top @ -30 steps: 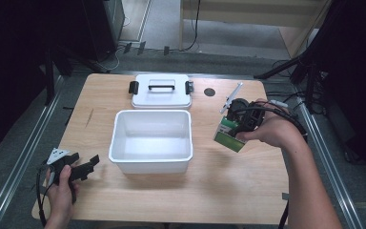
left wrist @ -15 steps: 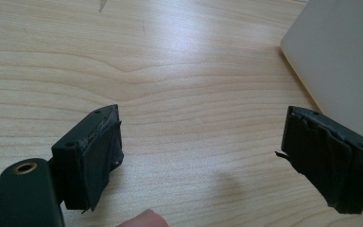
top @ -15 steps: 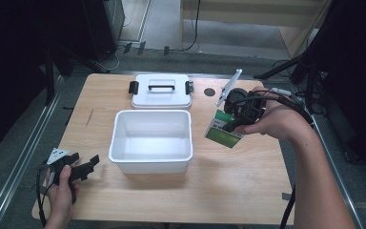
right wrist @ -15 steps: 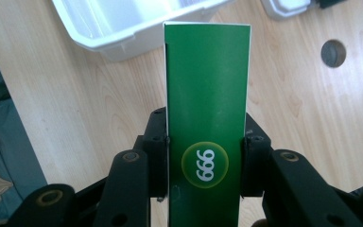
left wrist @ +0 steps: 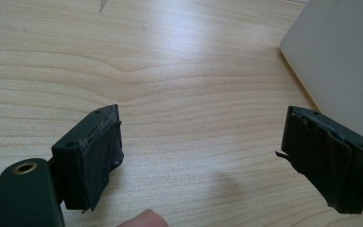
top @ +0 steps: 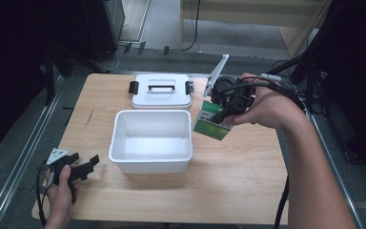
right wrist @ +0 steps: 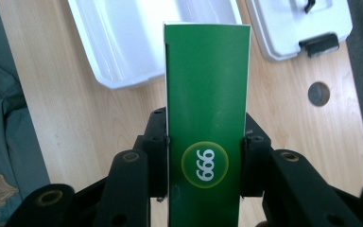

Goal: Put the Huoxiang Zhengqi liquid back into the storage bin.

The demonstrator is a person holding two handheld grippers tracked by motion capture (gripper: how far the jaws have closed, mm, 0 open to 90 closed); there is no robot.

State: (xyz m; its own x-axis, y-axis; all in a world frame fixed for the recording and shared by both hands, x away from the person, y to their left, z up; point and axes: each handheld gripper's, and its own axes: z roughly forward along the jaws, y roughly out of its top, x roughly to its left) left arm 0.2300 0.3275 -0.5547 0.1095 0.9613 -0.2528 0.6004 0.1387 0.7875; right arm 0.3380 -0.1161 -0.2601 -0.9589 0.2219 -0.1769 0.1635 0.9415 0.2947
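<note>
My right gripper (top: 218,116) is shut on a green and white box (top: 211,120), held in the air just right of the open white bin (top: 151,153). In the right gripper view the green box (right wrist: 207,113) sits squeezed between both pads, with the white bin (right wrist: 123,42) beyond it. My left gripper (top: 83,164) rests open near the table's front left corner, left of the bin. Between its pads (left wrist: 97,156) there is only bare wood, and the bin's wall (left wrist: 340,61) stands at the right.
The bin's white lid (top: 161,90) with black clips lies behind the bin, also seen as the lid (right wrist: 302,23) in the right gripper view. A round hole (right wrist: 318,93) marks the table. Cables trail off the right edge near a black stand (top: 310,71).
The right gripper has risen with the green box and moved left toward the bin. The left gripper has stayed where it was.
</note>
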